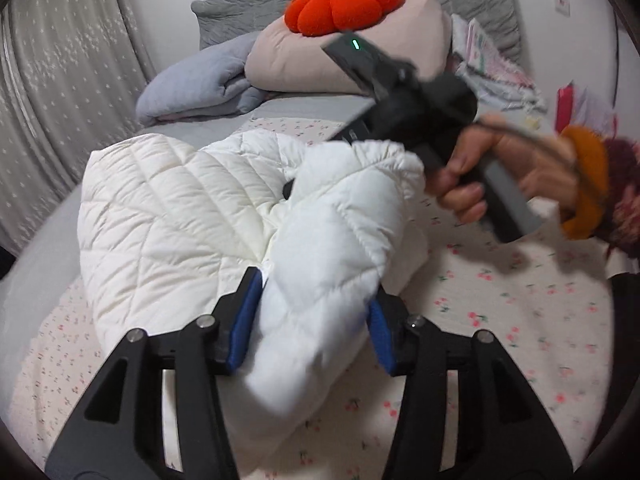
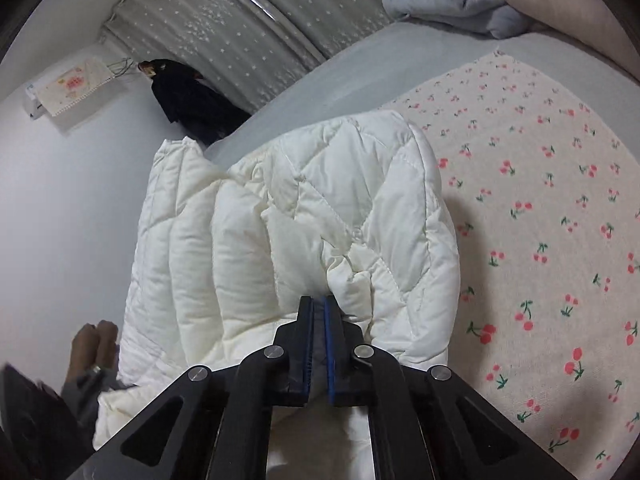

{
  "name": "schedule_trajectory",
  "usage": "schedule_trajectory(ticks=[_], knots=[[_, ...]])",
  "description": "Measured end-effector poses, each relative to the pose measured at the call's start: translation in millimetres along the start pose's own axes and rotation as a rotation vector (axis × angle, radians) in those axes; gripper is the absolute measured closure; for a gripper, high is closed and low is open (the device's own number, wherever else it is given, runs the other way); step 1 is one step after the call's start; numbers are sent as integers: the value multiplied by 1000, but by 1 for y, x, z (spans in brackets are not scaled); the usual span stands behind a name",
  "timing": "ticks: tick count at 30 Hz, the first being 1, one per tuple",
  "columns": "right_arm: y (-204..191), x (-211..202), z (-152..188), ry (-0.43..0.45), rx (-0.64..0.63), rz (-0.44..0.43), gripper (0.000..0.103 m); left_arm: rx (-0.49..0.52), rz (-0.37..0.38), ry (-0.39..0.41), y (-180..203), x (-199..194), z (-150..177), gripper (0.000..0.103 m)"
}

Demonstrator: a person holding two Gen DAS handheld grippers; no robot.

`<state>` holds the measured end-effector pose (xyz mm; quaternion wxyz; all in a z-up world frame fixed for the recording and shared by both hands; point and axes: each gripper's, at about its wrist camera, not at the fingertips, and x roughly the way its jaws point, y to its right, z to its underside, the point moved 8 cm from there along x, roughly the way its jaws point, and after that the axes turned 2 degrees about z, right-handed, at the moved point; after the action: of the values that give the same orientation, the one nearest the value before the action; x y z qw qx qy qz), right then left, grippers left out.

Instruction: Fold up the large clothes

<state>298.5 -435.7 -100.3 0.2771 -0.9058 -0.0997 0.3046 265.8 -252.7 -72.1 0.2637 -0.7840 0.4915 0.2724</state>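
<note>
Two grippers work one white quilted puffer jacket on a bed. The jacket lies bunched on a cherry-print sheet that covers part of a grey mattress cover.

Left gripper: blue-padded fingers sit partly open, spread wide around a thick roll of the jacket's padded fabric. The roll fills the gap and both pads press against it. Seen from the right wrist, the left hand shows at the lower left edge, touching the jacket's side.

Right gripper: fingers nearly shut, only a thin slit between the blue pads. A pinched fold of the jacket sits at the fingertips; the fabric puckers right at the tips. From the left wrist view, the right hand grips the tool's handle above the sheet, with an orange cuff at the wrist, motion-blurred. The tool's tip is buried in the jacket.

Background at the head of the bed: an orange pumpkin-shaped cushion rests on a pale pink folded duvet, a blue-grey folded blanket just beside it. Starred grey curtain hangs along the far side.
</note>
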Motion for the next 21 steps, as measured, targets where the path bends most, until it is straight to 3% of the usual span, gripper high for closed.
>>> schedule_trajectory(ticks=[6, 8, 11, 14, 17, 21], knots=[[0, -9, 7, -8, -55, 34, 99, -175, 130, 139, -35, -50, -23, 45], [-9, -18, 10, -12, -80, 57, 97, -227, 94, 175, -60, -53, -33, 43], [-20, -26, 7, -17, -128, 114, 93, -276, 5, 107, -98, -19, -43, 43], [-30, -44, -1, 29, -180, 185, 78, -352, -40, 34, -127, 16, -43, 49], [-57, -75, -8, 118, -230, 145, 71, -362, -74, 20, -134, 35, -43, 50], [-111, -96, -1, 149, -354, 71, 68, -365, -116, -8, -135, 49, -40, 50]])
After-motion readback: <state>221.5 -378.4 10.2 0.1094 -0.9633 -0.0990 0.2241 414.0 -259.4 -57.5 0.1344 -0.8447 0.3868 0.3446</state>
